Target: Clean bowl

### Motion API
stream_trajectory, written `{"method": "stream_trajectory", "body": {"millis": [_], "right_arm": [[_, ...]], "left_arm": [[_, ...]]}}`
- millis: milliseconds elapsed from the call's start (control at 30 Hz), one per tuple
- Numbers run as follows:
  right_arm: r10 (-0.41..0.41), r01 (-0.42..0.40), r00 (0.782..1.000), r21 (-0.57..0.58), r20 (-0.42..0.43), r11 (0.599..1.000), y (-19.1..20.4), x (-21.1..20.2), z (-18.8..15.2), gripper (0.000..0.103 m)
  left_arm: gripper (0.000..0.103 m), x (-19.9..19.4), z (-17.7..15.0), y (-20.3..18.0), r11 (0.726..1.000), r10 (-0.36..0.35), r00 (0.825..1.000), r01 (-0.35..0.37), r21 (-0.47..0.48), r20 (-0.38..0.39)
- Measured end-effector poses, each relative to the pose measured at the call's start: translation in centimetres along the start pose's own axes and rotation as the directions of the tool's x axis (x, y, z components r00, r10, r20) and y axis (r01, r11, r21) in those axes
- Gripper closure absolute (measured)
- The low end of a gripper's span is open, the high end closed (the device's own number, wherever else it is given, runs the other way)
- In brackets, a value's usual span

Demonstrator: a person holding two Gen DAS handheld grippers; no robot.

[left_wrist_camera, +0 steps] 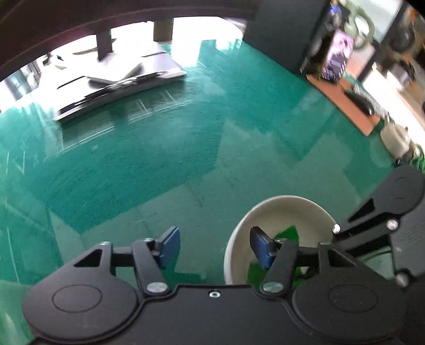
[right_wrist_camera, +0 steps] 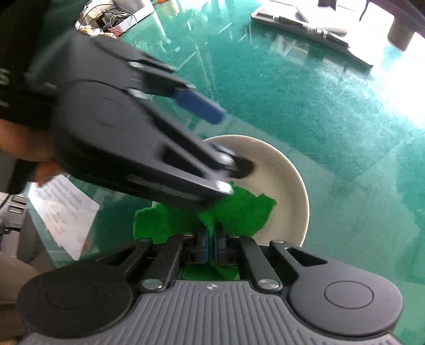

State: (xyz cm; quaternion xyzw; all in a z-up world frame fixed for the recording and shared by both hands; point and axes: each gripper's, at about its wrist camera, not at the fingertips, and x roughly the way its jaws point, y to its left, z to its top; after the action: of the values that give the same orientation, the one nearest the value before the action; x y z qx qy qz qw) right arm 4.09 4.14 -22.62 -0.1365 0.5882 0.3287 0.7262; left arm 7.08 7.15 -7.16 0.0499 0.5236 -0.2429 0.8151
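Observation:
A white bowl [left_wrist_camera: 281,212] stands on the green table at the lower right of the left wrist view; it also shows in the right wrist view [right_wrist_camera: 281,169]. My left gripper [left_wrist_camera: 215,246] is open and empty, one blue pad over the bowl's rim, the other over the table. My right gripper [right_wrist_camera: 211,236] is shut on a green cloth [right_wrist_camera: 239,209] that lies partly in the bowl. The cloth shows inside the bowl in the left wrist view [left_wrist_camera: 287,233]. The left gripper [right_wrist_camera: 220,148] crosses above the bowl in the right wrist view, blurred.
A green glass-topped table [left_wrist_camera: 159,164]. A flat grey stand with papers [left_wrist_camera: 119,77] sits at the back. A dark box [left_wrist_camera: 289,34] and a brown board [left_wrist_camera: 345,98] lie at the far right. A white paper sheet [right_wrist_camera: 63,209] lies at the near left edge. Cables [right_wrist_camera: 106,18] sit at the far left.

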Motion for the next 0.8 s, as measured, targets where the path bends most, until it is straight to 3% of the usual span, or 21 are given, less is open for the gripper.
{"method": "stream_trajectory", "body": {"millis": [133,167,267,300,433,567,633,700,800], "right_arm": [[-0.011,0.011,1.0,-0.01,0.01,1.0,-0.1,0.5,-0.2,0.099],[-0.009,0.009,1.0,-0.008,0.011,1.0,-0.1,0.8,-0.2,0.099],[-0.011,0.011,1.0,-0.011,0.014,1.0,0.2,1.7,0.0,0.099],[-0.013,0.013,1.0,-0.015,0.015,1.0,0.2,1.9,0.1,0.099],[-0.03,0.031,0.999,-0.043,0.021,0.999,-0.7,2.4,1.4,0.099],[-0.074,0.075,0.997,-0.155,0.012,0.985,-0.4,3.1,2.4,0.099],[-0.153,0.154,0.988,-0.26,0.025,0.953,0.8,3.7,2.5,0.099],[-0.271,0.283,0.959,-0.388,0.086,0.877,2.0,4.5,2.6,0.099],[-0.304,0.338,0.941,-0.464,0.148,0.819,3.0,4.8,2.4,0.099]], "left_arm": [[0.049,-0.5,-1.6,-0.3,0.997,0.053,0.998,-0.054,-0.047,-0.02],[0.055,-0.5,-1.9,-0.3,0.996,0.06,0.998,-0.061,-0.061,-0.025],[0.088,-0.3,-2.1,-1.0,0.996,0.019,1.0,-0.02,-0.091,-0.011],[0.091,-0.1,-1.9,-1.3,0.997,0.026,1.0,-0.027,-0.078,-0.01],[0.091,0.2,-1.7,-1.3,0.998,0.011,1.0,-0.012,-0.058,-0.012],[0.088,0.5,-1.2,-1.6,0.998,-0.015,0.999,0.018,0.066,-0.044],[0.085,0.9,-1.1,-2.3,0.992,-0.003,0.998,0.009,0.123,-0.055],[0.083,1.1,-1.2,-2.7,0.988,0.01,0.998,-0.002,0.152,-0.054],[0.083,1.2,-1.3,-2.7,0.99,0.007,0.999,0.0,0.141,-0.048]]}}
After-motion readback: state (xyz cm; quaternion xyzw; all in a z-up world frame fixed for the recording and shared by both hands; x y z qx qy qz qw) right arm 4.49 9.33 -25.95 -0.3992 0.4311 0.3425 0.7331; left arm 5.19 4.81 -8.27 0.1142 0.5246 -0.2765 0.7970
